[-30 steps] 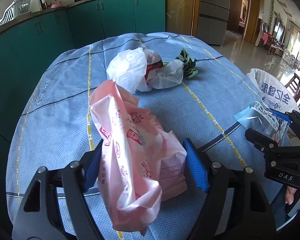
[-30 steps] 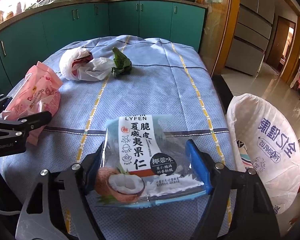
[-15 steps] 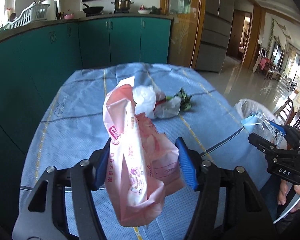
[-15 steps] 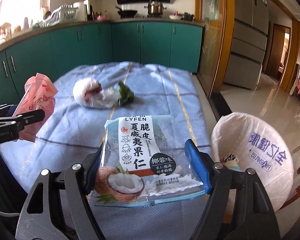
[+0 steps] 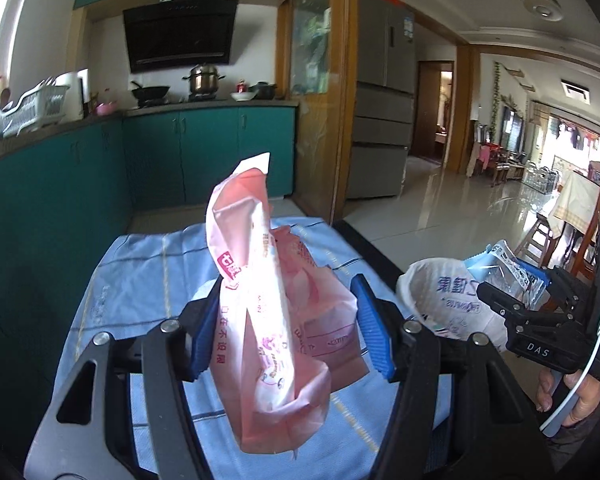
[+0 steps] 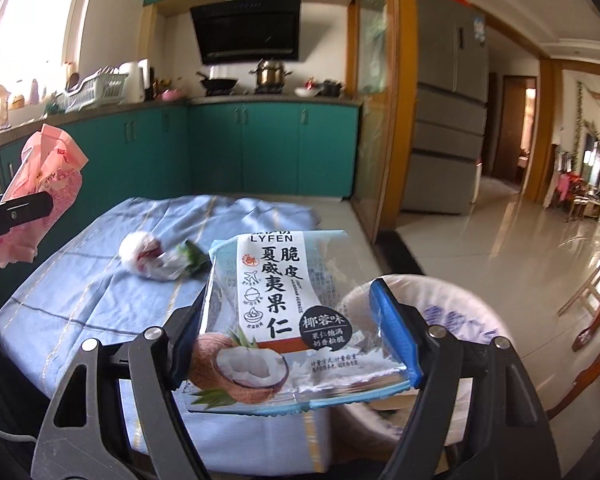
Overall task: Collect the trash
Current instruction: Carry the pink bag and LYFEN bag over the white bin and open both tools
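Observation:
My left gripper (image 5: 286, 334) is shut on a crumpled pink plastic bag (image 5: 268, 312) and holds it up above the table. The bag also shows at the left of the right wrist view (image 6: 44, 192). My right gripper (image 6: 294, 332) is shut on a blue and clear LYFEN snack packet (image 6: 284, 312) with a coconut picture, held above the table's right edge. The packet also shows in the left wrist view (image 5: 508, 276). A white trash bag (image 6: 452, 320) with blue print stands open beside the table, just beyond the right gripper; it also shows in the left wrist view (image 5: 448, 300).
On the blue tablecloth (image 6: 100, 280) lie a white plastic bag with something red inside (image 6: 148, 260) and green leaves (image 6: 192, 258). Teal kitchen cabinets (image 6: 260, 148) stand behind. A grey fridge (image 6: 448, 120) and a glossy floor (image 6: 500, 260) are to the right.
Both grippers have risen and tilted up with their loads. The pink bag has been lifted off the table. The right gripper has moved toward the white trash bag.

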The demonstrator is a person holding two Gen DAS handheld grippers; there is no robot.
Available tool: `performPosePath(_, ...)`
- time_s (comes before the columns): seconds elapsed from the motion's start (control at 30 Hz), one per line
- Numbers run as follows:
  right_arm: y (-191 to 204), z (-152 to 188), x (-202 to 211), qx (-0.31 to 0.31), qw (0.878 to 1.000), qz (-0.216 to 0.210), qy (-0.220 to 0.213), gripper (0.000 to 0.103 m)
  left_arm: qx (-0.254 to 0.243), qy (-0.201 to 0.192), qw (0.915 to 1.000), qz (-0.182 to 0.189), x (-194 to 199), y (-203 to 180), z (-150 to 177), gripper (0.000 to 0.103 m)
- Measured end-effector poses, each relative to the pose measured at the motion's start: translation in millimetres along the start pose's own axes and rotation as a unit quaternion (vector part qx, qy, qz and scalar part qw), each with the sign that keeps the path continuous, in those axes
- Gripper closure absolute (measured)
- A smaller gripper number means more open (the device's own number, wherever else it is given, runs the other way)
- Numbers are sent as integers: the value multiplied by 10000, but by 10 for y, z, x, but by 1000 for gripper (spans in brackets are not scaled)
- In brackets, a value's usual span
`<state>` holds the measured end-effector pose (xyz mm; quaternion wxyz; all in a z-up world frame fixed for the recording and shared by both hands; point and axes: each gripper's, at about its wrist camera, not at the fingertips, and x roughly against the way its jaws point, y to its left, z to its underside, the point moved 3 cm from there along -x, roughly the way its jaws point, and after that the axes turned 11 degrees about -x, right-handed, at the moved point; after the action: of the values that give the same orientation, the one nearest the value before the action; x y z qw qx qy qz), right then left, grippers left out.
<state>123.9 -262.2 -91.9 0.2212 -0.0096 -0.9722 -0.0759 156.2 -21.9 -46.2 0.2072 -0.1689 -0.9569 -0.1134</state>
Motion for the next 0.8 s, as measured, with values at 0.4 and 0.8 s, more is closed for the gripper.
performPosePath(0.4, -1102, 21, 359, -654, 9912, 1111, -309, 27, -563, -194, 9903, 1259, -627, -1258, -434, 41)
performPosePath(0.8, -1701, 387, 0, -1131, 9795, 1657, 200, 27, -666, 818, 9628, 2489, -1885, -2380, -178, 40)
